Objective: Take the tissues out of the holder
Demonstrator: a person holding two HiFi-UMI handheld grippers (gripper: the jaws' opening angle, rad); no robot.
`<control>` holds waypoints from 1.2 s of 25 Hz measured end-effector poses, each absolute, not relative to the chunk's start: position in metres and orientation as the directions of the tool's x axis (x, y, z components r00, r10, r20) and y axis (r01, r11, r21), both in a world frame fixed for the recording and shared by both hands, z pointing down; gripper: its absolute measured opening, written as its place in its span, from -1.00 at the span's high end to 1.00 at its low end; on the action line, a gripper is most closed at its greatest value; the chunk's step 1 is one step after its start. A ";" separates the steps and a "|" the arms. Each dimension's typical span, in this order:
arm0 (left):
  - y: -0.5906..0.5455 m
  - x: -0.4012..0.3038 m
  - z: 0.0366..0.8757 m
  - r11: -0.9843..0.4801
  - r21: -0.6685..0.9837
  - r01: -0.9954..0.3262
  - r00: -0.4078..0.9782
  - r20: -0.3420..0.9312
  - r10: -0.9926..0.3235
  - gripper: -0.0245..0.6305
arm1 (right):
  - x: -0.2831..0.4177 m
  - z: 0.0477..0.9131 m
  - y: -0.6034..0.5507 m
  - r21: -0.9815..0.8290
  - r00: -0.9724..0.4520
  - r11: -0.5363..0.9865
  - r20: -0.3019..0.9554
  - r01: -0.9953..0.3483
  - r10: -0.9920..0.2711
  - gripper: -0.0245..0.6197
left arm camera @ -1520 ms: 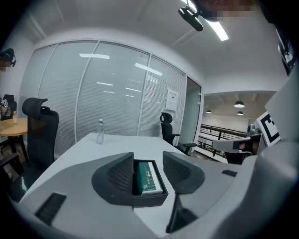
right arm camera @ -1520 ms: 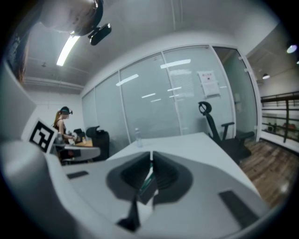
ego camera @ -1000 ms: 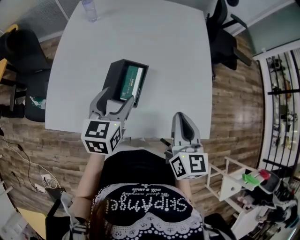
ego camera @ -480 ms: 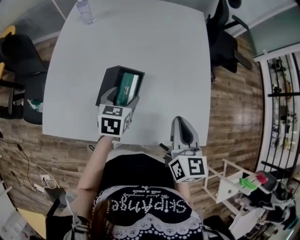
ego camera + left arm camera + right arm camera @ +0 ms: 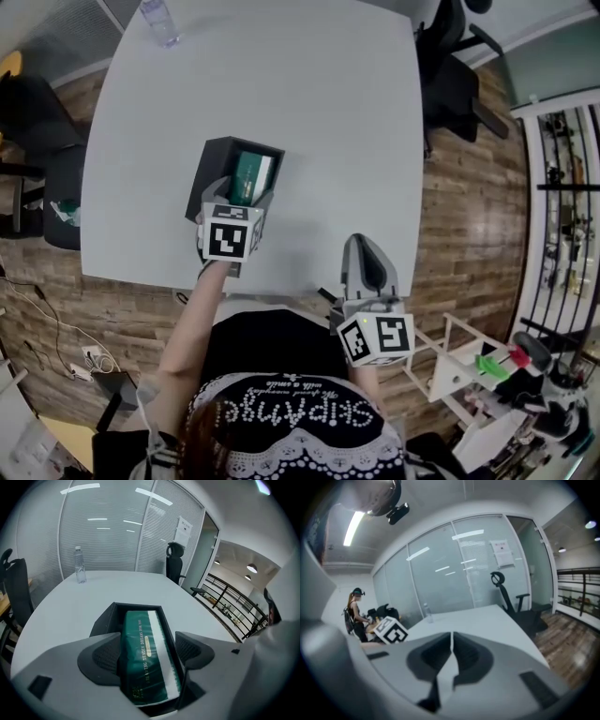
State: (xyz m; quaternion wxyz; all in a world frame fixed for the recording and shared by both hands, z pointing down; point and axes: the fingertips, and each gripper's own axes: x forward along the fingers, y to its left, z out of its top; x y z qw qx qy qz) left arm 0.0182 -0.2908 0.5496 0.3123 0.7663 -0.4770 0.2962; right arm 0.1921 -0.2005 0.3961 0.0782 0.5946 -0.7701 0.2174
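Tissue pack [image 5: 146, 654], green: lies inside the black holder [image 5: 214, 157] on the white table [image 5: 328, 112]. Left gripper [image 5: 239, 194] — jaws spread wide, straddling the pack's near end. Right gripper [image 5: 451, 644] — jaws pressed together, empty, by the table's near edge.

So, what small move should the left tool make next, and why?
Probably close the left tool on the green tissue pack: its jaws stand open either side of the pack, which lies in the black holder, not yet gripped.
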 end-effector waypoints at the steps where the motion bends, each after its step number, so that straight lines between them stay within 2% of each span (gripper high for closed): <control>1: -0.291 0.017 0.553 -0.349 0.189 -0.918 0.361 0.763 -0.536 -0.19 | 0.192 0.397 -0.201 -0.243 -0.281 0.198 0.383 -0.950 -0.880 0.81; 14: -0.289 0.010 0.572 -0.299 0.224 -0.927 0.345 0.823 -0.452 -0.18 | 0.184 0.400 -0.210 -0.249 -0.297 0.210 0.392 -0.945 -0.871 0.81; 19: -0.291 0.013 0.574 -0.287 0.242 -0.927 0.347 0.844 -0.408 -0.11 | 0.183 0.400 -0.210 -0.251 -0.302 0.215 0.392 -0.944 -0.869 0.80; 26: -0.290 0.013 0.574 -0.287 0.239 -0.928 0.348 0.833 -0.429 -0.04 | 0.182 0.400 -0.207 -0.249 -0.299 0.214 0.388 -0.945 -0.872 0.80; 30: -0.295 0.010 0.566 -0.326 0.184 -0.927 0.324 0.832 -0.450 -0.02 | 0.182 0.399 -0.205 -0.245 -0.294 0.210 0.390 -0.947 -0.873 0.81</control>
